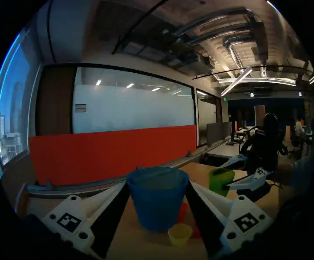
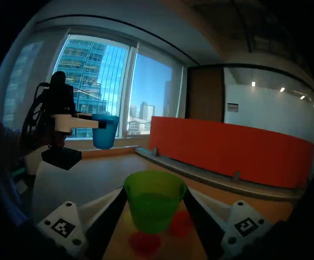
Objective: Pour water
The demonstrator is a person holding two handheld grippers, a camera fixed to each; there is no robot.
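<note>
Fingers (image 1: 99, 200) clasp blue cup (image 1: 157, 197), yellow cup (image 1: 179, 234) near

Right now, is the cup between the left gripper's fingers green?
No, the left gripper holds a blue cup; the green cup is in the right gripper.

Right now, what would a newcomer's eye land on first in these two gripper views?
The translucent blue plastic cup, clamped in the left gripper front and centre, and the translucent green plastic cup, clamped likewise in the right gripper. Behind both, a long orange partition panel runs along the far edge of the wooden table.
</note>
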